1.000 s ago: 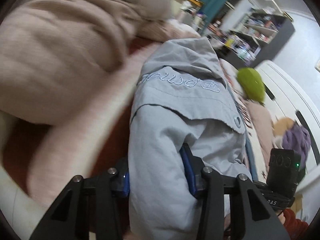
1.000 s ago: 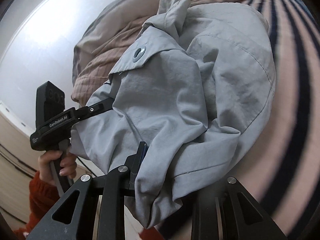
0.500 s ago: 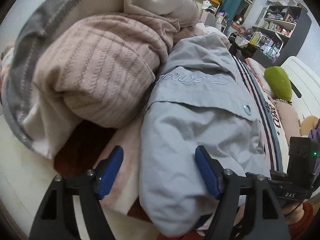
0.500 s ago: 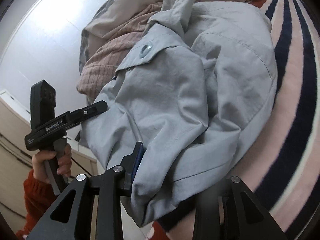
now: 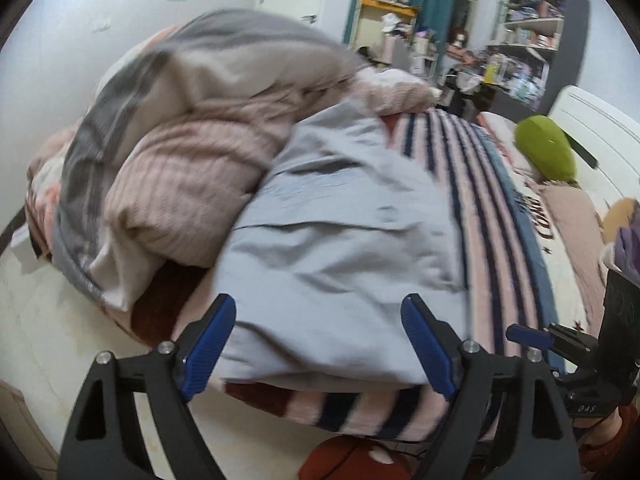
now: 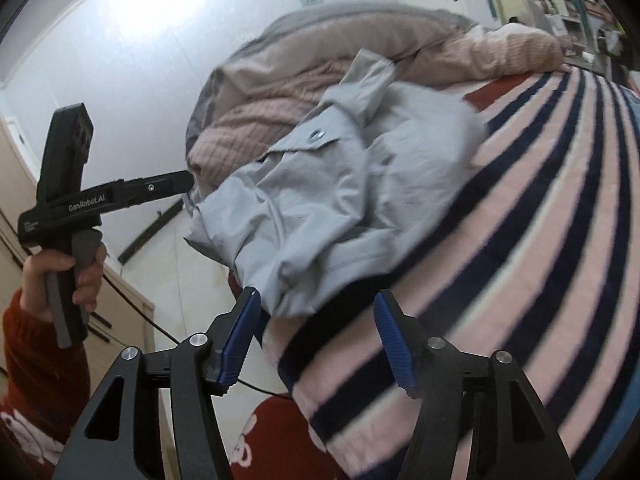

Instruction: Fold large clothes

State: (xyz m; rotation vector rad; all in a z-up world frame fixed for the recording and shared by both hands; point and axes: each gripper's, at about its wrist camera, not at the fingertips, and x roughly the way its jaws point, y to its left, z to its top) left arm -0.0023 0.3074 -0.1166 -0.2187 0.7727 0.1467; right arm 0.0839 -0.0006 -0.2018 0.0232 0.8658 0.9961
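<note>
A light grey jacket [image 5: 332, 248] lies bundled in a fold on the striped blanket [image 5: 492, 208], near the bed's edge. My left gripper [image 5: 318, 344] hovers above and in front of it. Its jaws are opening, and both blue pads stand clear of the cloth. In the right wrist view the jacket [image 6: 320, 208] shows a snap button and a loose hem. My right gripper [image 6: 316, 340] is just short of that hem. Its jaws are also opening, with nothing pressed between them. The left gripper [image 6: 180, 180], held in a hand, hangs by the jacket's left end.
A heap of pink knitted and grey bedding [image 5: 180, 160] rises against the jacket's far left side. A green cushion [image 5: 544, 152] lies by the white headboard, with crowded shelves [image 5: 532, 40] behind. Pale floor [image 5: 40, 320] runs along the bed's edge. A red sleeve [image 6: 32, 360] is at the lower left.
Both grippers have let go of the jacket, spread their jaws and drawn back and up. The jacket now rests on the striped blanket.
</note>
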